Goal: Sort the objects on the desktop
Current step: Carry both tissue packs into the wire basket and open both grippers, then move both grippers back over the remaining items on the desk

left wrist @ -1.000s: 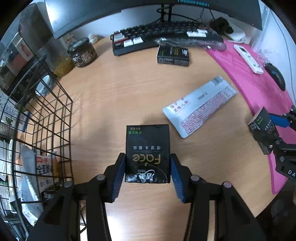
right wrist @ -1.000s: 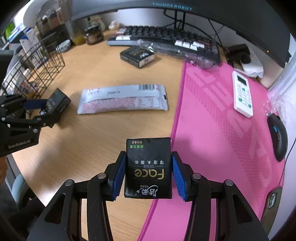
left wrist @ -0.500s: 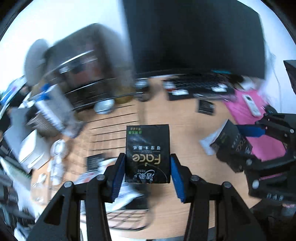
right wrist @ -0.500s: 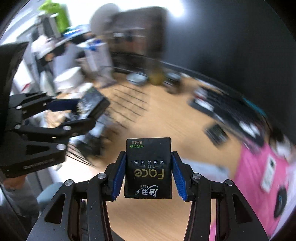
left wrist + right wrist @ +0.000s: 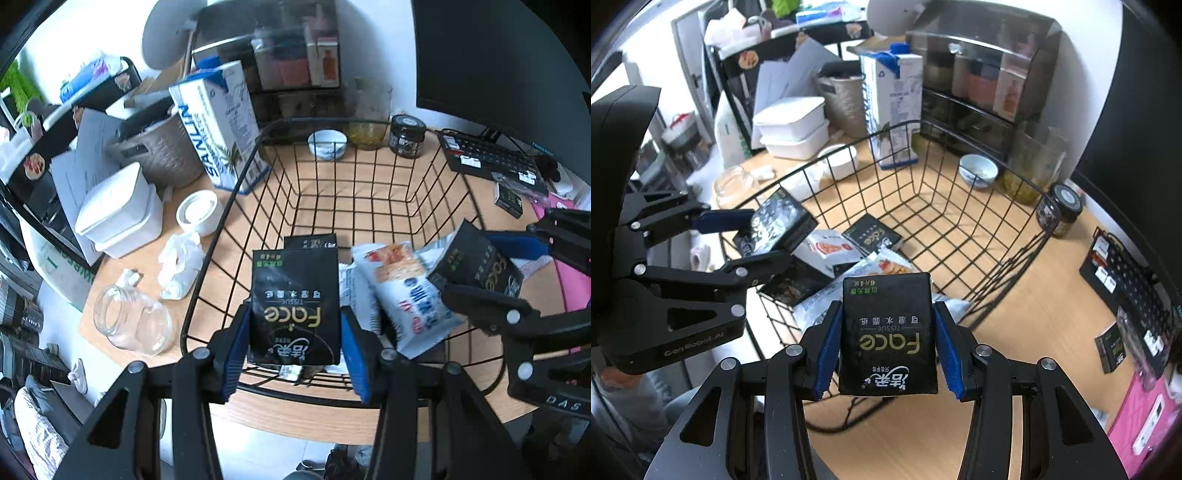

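Both grippers over the wire basket (image 5: 369, 122): left gripper (image 5: 293, 328) clamps a black tissue pack (image 5: 295, 302), right gripper (image 5: 886, 343) clamps its own tissue pack (image 5: 888, 332) above the basket's near rim.

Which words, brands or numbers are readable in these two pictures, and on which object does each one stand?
"Face" and "TISSUE": black tissue pack in the left gripper.
"Face": tissue pack in the right gripper.
"SANLIN": white milk carton.
"GenRobot.AI": left gripper body.
"DAS": right gripper body.
Snack bag print: too blurred.
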### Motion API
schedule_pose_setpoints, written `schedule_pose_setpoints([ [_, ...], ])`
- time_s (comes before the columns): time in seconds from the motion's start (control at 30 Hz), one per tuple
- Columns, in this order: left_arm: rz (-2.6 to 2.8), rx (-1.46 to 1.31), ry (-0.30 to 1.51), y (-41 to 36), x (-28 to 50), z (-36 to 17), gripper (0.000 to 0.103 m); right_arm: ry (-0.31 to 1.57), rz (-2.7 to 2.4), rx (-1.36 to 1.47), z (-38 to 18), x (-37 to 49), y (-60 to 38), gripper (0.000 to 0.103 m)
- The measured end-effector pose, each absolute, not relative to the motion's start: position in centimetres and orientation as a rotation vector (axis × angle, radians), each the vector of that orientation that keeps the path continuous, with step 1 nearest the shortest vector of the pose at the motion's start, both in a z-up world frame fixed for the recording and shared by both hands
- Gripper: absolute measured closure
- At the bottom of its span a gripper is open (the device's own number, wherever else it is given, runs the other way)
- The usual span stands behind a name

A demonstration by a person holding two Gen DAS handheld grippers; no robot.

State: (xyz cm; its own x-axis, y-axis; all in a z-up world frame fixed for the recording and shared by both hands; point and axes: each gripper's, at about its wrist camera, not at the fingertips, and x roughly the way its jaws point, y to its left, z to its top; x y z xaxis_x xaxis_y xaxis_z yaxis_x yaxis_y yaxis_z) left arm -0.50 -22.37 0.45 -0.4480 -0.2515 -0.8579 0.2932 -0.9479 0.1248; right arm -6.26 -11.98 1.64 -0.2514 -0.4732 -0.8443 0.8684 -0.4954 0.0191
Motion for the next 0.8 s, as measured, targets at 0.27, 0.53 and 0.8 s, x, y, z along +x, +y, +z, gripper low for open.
schedule_pose_setpoints([
  [0.27,-2.424,1.425,0.035,-22.5,-0.1,0.2,0.042,0.557,-1.863,1.058,1.2,-6.5,-12.9,0.055],
  [0.53,-2.482,1.372,-0.013,-19.8,-0.4,2.8,0.037,0.521,-1.899,1.028,3.3,-6.4,-9.2,0.053],
  [0.8,-2.618,1.405,-0.177,-10.3,-3.2,4.6,0.037,0.467,-2.084,1.147,4.1,-9.6,2.4,0.053],
])
